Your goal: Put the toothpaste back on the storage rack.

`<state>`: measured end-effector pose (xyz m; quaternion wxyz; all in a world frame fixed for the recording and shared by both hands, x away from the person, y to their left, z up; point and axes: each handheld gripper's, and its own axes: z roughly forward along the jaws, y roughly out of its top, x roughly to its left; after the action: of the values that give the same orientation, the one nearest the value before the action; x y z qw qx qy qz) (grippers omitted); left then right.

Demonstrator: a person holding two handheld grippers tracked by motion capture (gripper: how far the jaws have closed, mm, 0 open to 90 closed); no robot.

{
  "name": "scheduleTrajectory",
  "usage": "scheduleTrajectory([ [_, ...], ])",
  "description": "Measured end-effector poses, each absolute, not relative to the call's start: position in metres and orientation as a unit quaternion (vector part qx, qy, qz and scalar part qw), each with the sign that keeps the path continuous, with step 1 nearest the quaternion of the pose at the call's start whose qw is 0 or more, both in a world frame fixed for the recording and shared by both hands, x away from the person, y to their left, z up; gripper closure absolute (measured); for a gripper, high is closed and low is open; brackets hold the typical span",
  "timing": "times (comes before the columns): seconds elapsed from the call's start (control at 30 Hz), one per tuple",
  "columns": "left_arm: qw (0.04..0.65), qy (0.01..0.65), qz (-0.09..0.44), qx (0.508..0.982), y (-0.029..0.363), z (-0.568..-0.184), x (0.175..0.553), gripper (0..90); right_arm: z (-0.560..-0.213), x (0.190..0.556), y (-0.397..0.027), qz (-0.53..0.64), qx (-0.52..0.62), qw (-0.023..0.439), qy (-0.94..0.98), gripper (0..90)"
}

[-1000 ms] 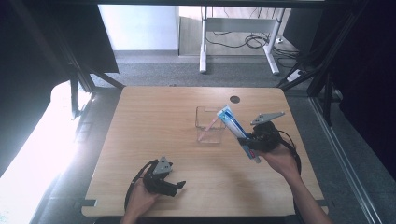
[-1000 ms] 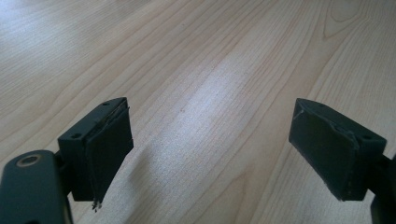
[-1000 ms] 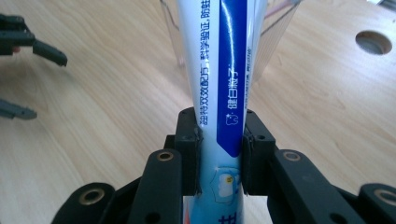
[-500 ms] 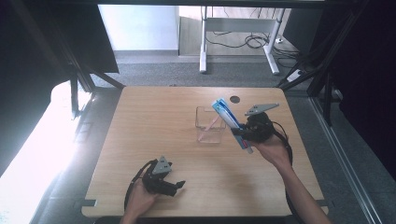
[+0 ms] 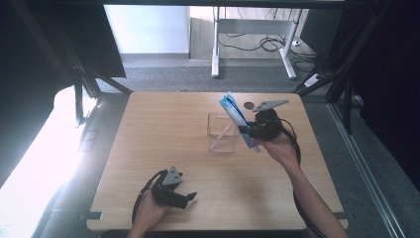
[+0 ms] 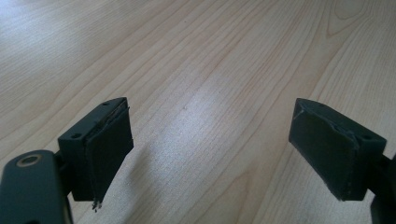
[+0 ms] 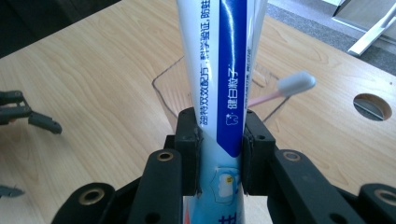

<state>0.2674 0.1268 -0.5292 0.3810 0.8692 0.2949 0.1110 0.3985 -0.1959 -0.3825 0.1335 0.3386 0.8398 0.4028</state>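
Observation:
A blue-and-white toothpaste tube [image 5: 236, 119] [image 7: 222, 84] is clamped between the jaws of my right gripper [image 5: 252, 131] [image 7: 219, 140], tilted up and to the left over the right side of a clear square container [image 5: 222, 133] [image 7: 173, 88]. A pink toothbrush [image 5: 222, 134] [image 7: 289, 87] leans inside the container, head up. My left gripper [image 5: 185, 196] [image 6: 210, 154] rests low at the table's front left, jaws wide apart over bare wood with nothing between them.
The wooden table [image 5: 163, 148] has a round cable hole [image 5: 248, 105] [image 7: 372, 106] behind the container. A white desk frame [image 5: 252, 39] and cables lie on the floor beyond the far edge. Dark frame legs flank the table.
My right gripper has carried the toothpaste tube up and toward the far side, closer above the container. The left gripper has stayed put.

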Motion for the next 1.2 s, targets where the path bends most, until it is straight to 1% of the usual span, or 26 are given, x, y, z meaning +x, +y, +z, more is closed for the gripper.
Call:
scheduleTrajectory([
  [0.17,0.38,0.292,0.113,0.87,0.127,-0.529,0.267,13.5,-0.379,0.405,-0.189,0.409,0.339,0.14,0.835,72.9],
  [0.6,0.38,0.291,0.112,0.871,0.127,-0.529,0.268,13.5,-0.372,0.422,-0.174,0.427,0.347,0.138,0.824,72.9],
  [0.73,0.381,0.291,0.111,0.871,0.127,-0.529,0.268,13.5,-0.37,0.427,-0.169,0.427,0.347,0.145,0.822,72.9],
  [1.2,0.385,0.292,0.108,0.869,0.128,-0.529,0.268,13.5,-0.376,0.446,-0.15,0.441,0.343,0.153,0.815,72.9],
])
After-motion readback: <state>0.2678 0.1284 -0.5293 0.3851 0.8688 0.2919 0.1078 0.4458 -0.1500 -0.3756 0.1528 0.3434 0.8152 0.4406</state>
